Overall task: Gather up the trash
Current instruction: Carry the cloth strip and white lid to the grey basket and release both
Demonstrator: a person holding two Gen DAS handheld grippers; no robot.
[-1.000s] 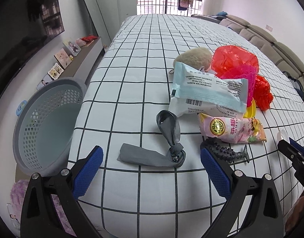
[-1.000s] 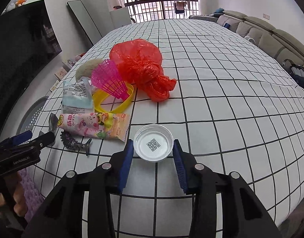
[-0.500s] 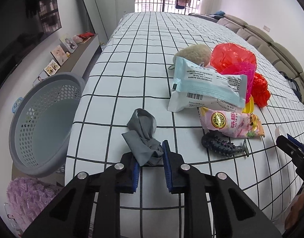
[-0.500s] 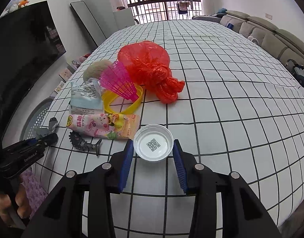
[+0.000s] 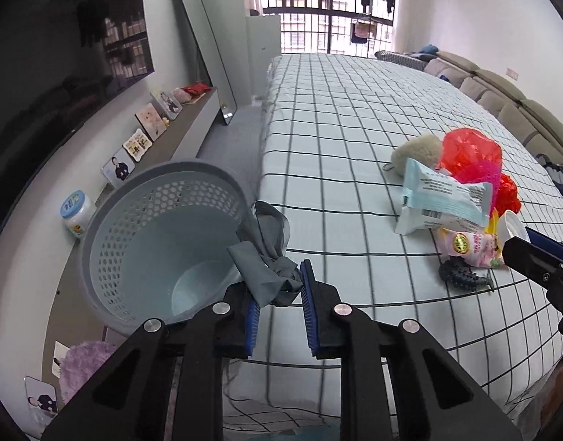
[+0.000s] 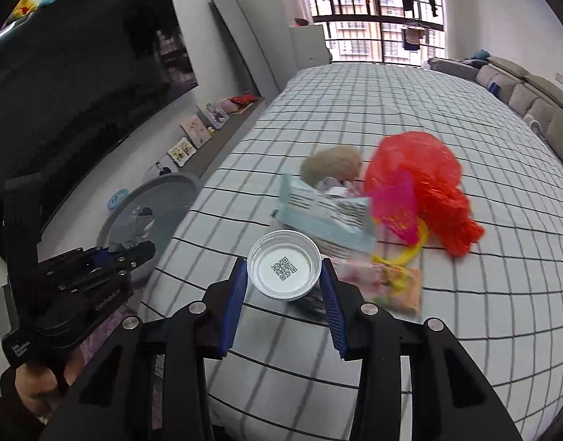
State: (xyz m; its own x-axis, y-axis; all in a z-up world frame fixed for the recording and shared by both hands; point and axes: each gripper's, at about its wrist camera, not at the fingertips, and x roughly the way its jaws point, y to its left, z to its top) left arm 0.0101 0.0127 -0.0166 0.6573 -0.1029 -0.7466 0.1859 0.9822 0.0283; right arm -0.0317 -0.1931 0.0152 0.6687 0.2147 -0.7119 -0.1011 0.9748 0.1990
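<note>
My left gripper (image 5: 279, 290) is shut on a crumpled grey cloth (image 5: 263, 257), held in the air at the bed's edge, beside the rim of a grey perforated basket (image 5: 153, 228). In the right wrist view a hand holds that left gripper (image 6: 134, 253) with the cloth (image 6: 138, 228) over the basket (image 6: 160, 191). My right gripper (image 6: 283, 279) is shut on a white round lid (image 6: 284, 268) with a QR code, lifted above the checked bed. Trash lies on the bed: a light blue packet (image 5: 443, 198), a pink snack packet (image 5: 472, 246), a red plastic bag (image 5: 472, 150).
A black spiky toy (image 5: 461, 277) and a beige round lump (image 5: 417, 150) lie among the trash. A low shelf with photo frames (image 5: 149, 121) and a white jar (image 5: 74, 213) runs along the left wall. A sofa (image 5: 509, 103) borders the bed's far right.
My left gripper closed on the grey cloth, lifted it off the bed and carried it left to the basket. My right gripper, still holding the lid, rose and swung left.
</note>
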